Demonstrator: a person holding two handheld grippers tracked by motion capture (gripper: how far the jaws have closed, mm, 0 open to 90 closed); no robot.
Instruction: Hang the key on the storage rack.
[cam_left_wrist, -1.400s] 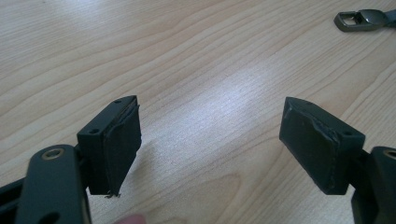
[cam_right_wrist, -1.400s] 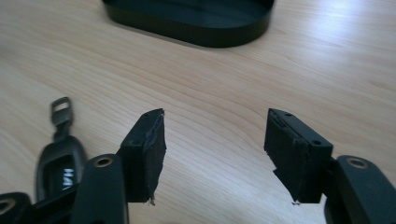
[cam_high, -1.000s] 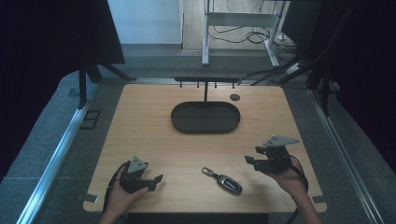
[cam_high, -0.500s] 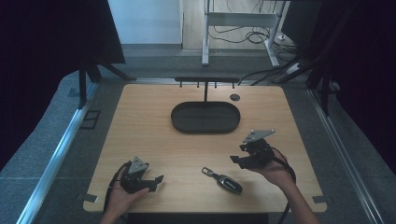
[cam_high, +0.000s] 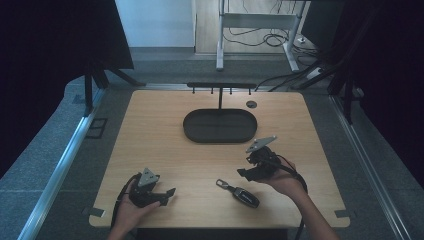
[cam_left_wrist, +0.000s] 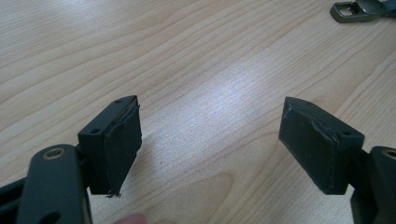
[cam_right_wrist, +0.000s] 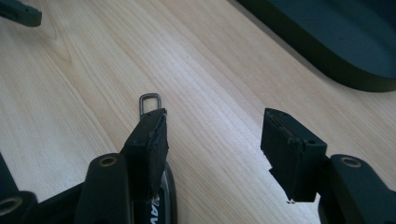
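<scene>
Black key fob (cam_high: 240, 193) lies flat on wood table (cam_high: 165, 135), near front edge. Your R gripper (cam_high: 248, 167) hangs just above its ring end, jaws spread, nothing between. L gripper (cam_high: 166, 196) spread too, well apart from fob.

The worktop (cam_high: 165, 150) is light wood, pale beige, with darker wavy grain lines that run along it. The tray (cam_high: 220, 125) near the far edge is black all over, without any pattern. The car key (cam_high: 240, 192) near the near edge is black, with a grey metal ring at one end and small white letters on its body. My right gripper (cam_high: 248, 166) is black, and its top plate is grey. My left gripper (cam_high: 165, 196) is black too, with the same grey plate. The pads (cam_left_wrist: 122, 144) on my jaws are matte black, and small brass-coloured rivets sit in the black links behind them.
</scene>
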